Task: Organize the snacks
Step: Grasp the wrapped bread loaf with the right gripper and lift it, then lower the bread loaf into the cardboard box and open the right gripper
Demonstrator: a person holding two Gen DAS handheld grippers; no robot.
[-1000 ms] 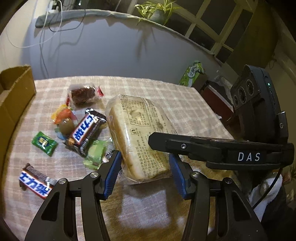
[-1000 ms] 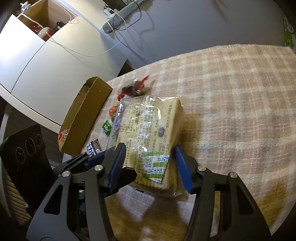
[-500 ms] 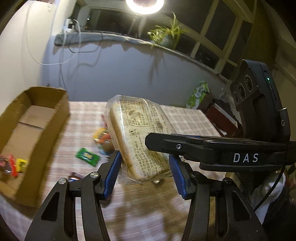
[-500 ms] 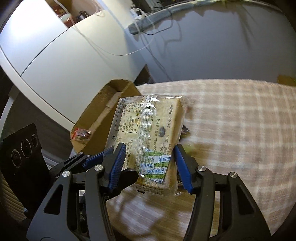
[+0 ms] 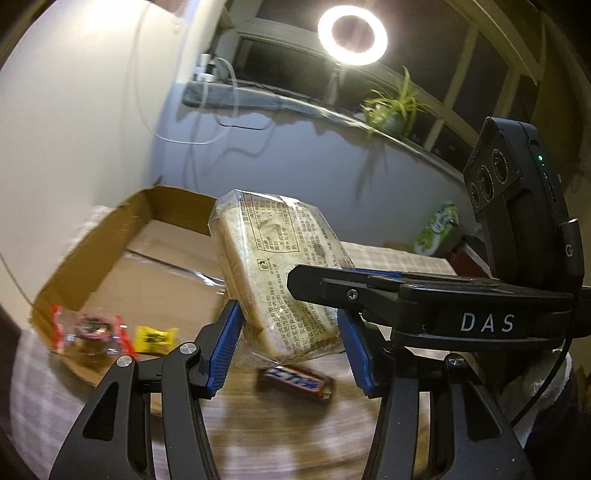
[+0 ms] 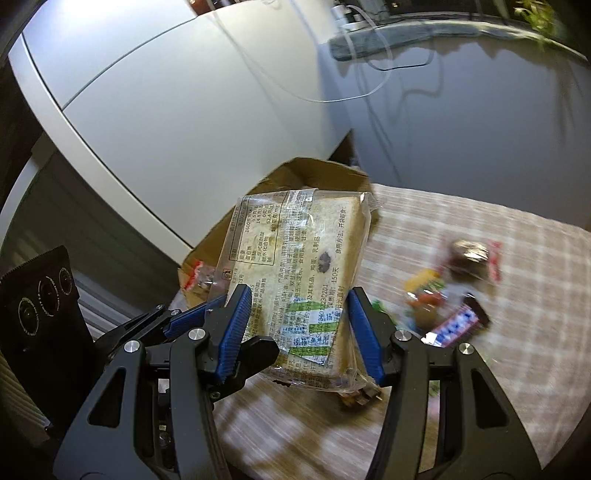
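Left gripper (image 5: 290,345): being kept clamped on the near end of the bread packet (image 5: 275,273), one blue pad (image 5: 226,345) being pressed against each side; also being seen at lower left in the right wrist view (image 6: 192,319)

Right gripper (image 6: 299,328): being held closed on the same bread packet (image 6: 295,273), its blue pads (image 6: 236,328) being pressed against the wrapper's two sides; its black finger (image 5: 369,291) being seen crossing the packet in the left wrist view

Bread packet: being held by both tools above the table (image 6: 480,387), clear of the cloth; being tilted with the far end raised; the printed label being turned upward; in the left wrist view it is being seen in front of the cardboard box (image 5: 92,258)

Cardboard box: being shown open at the left part of the table; a red-ended wrapped sweet (image 5: 88,328) and a yellow sweet (image 5: 155,338) being seen lying inside near its front wall

Chocolate bar: one (image 5: 295,382) being seen lying on the table below the packet, just beside the box; another (image 6: 458,325) being seen to the right in the right wrist view

Loose snacks: a dark sweet with red ends (image 6: 476,258) and a blurred orange and green cluster (image 6: 424,291) being seen on the checked cloth, well apart from the box

Background: a ring light (image 5: 352,35) and a potted plant (image 5: 393,107) being seen above the table
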